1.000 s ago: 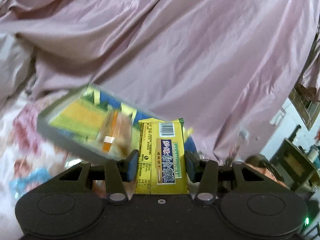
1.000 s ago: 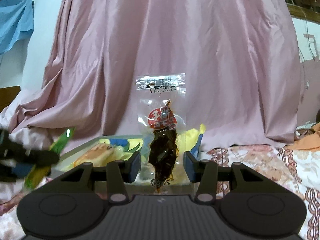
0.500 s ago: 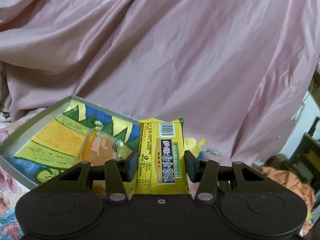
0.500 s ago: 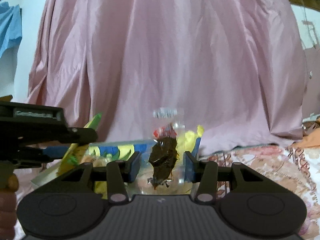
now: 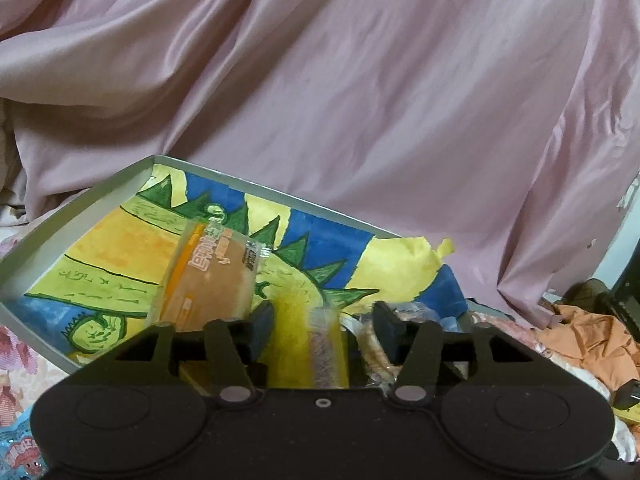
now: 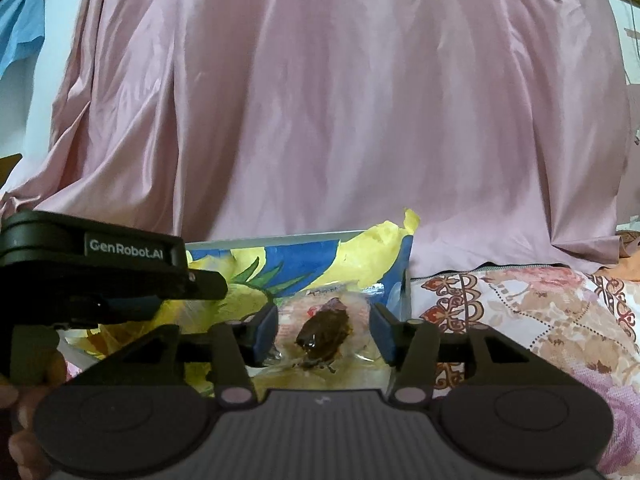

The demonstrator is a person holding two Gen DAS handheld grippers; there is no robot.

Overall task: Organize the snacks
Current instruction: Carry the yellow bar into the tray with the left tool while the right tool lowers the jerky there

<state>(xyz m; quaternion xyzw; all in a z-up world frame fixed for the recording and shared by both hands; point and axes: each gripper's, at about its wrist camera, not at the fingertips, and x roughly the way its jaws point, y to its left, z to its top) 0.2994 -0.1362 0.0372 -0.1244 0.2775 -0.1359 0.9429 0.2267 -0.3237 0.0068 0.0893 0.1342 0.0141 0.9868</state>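
Observation:
A grey tray [image 5: 76,208] lined with a yellow, blue and green drawing lies on the bed; an orange wrapped snack [image 5: 208,276] lies in it. My left gripper [image 5: 324,328] is open over the tray, with the yellow biscuit pack [image 5: 316,344] blurred between and below its fingers. My right gripper [image 6: 324,328] is open at the tray's right end [image 6: 406,276], with the clear packet of dark meat [image 6: 324,334] lying tipped between its fingers. The left gripper's body [image 6: 100,268] shows at the left in the right wrist view.
A pink satin sheet [image 5: 360,80] hangs behind the tray. A floral bedspread [image 6: 520,320] spreads to the right. Orange cloth [image 5: 580,336] lies at the right. A blue snack bag [image 5: 20,456] shows at the lower left corner.
Both grippers have opened. The yellow pack has dropped from upright in the left fingers. The meat packet has sunk and tipped flat between the right fingers. Both grippers moved closer over the tray.

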